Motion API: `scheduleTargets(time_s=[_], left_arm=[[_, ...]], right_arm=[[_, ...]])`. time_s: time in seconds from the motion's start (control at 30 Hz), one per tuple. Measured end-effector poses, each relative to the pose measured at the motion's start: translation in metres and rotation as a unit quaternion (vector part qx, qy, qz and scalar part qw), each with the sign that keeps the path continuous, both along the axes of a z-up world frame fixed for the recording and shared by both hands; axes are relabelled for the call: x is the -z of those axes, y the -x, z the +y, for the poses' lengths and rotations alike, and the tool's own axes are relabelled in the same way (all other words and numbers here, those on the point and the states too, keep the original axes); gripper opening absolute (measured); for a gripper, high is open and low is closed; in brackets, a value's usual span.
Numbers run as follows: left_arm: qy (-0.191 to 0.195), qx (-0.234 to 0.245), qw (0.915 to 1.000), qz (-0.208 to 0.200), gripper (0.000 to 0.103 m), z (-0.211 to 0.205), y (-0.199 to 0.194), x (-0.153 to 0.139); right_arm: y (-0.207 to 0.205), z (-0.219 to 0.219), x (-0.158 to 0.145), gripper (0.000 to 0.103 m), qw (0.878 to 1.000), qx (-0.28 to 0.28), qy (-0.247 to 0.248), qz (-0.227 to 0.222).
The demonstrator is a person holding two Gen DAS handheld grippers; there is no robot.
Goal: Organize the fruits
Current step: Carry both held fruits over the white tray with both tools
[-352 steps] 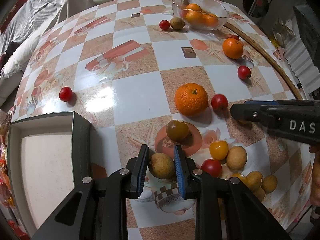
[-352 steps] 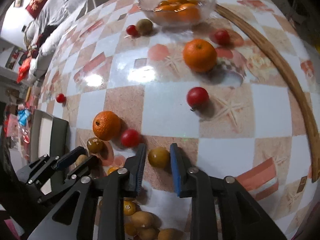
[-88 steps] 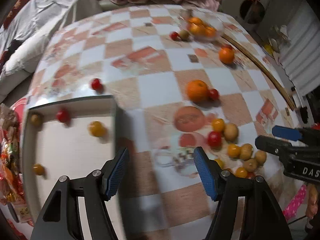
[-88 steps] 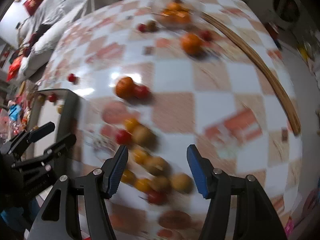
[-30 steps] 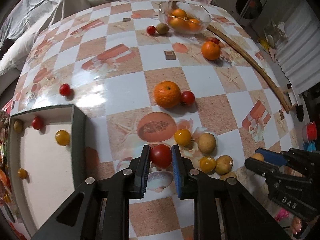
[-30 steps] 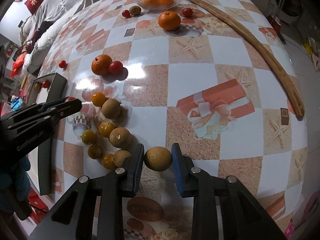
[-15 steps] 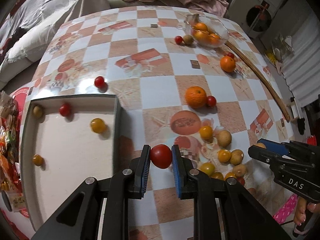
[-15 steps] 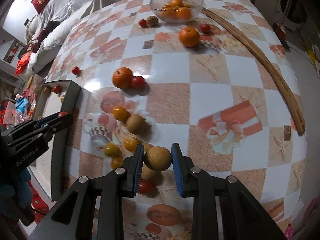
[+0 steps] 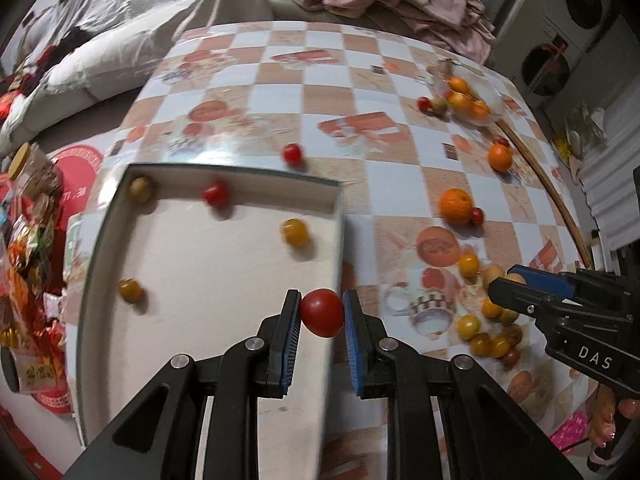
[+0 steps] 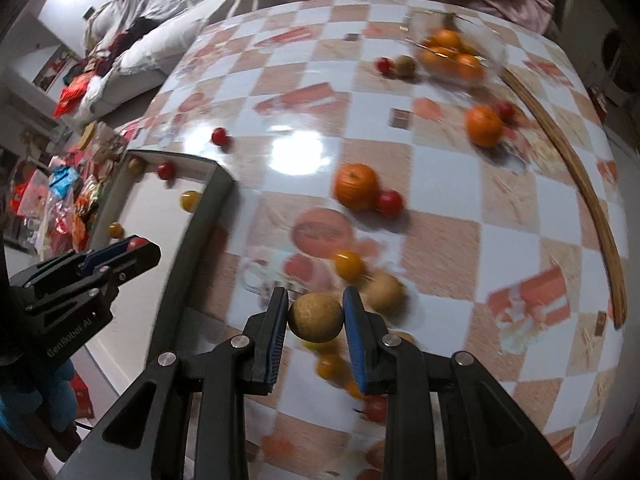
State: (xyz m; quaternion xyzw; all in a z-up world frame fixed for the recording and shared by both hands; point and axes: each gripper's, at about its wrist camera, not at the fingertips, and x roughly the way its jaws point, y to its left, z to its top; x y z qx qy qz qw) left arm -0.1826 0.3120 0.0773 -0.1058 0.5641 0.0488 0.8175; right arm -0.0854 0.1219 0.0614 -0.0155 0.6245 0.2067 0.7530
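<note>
I have both tongs loaded. My left tongs (image 9: 322, 314) pinch a red tomato (image 9: 322, 312), hanging over the near right corner of the tray (image 9: 338, 216). My right tongs (image 10: 316, 316) pinch a brown round fruit (image 10: 316, 317), above the counter (image 10: 440, 184) and over the loose pile, short of the tray wall.

By my count four small fruits lie in the tray: a brownish one (image 9: 140, 188) and a red one (image 9: 216, 194) near the far wall, a yellow one (image 9: 295, 233) toward the right side, and another yellow one (image 9: 131, 290) on the left. A glass bowl (image 10: 460, 54) at the far end holds oranges.

Much remains, I judge. One orange (image 10: 356, 186) with a red tomato touching it, a second orange (image 10: 483, 125) near the bowl, a lone red tomato (image 9: 292, 153) just beyond the tray, and a cluster of yellow and brown fruits (image 9: 490, 336) sit loose on the counter; motion blur makes that cluster hard to count.
</note>
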Motion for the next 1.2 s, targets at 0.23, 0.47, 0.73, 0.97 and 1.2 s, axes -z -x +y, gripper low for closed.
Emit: scheduleTargets(time_s=[0.23, 0.47, 0.73, 0.97, 1.2], left_arm=[[-0.005, -0.040, 0.9992, 0.003, 0.023, 0.039, 0.024, 0.004], [-0.015, -0.084, 0.9962, 0.014, 0.023, 0.079, 0.049, 0.015], [-0.029, -0.114, 0.9922, 0.042, 0.023, 0.110, 0.066, 0.039], [-0.031, -0.119, 0.9912, 0.050, 0.023, 0.119, 0.066, 0.049], [-0.030, -0.119, 0.9910, 0.053, 0.023, 0.122, 0.062, 0.055]], right_arm=[[0.002, 0.051, -0.003, 0.031, 0.999, -0.044, -0.006, -0.004], [0.006, 0.103, 0.000, 0.031, 0.996, -0.085, -0.013, 0.001], [0.006, 0.158, 0.016, 0.031, 0.993, -0.119, -0.010, 0.006], [0.000, 0.186, 0.028, 0.031, 0.992, -0.130, 0.002, 0.005], [-0.005, 0.198, 0.041, 0.031, 0.990, -0.136, 0.020, 0.007]])
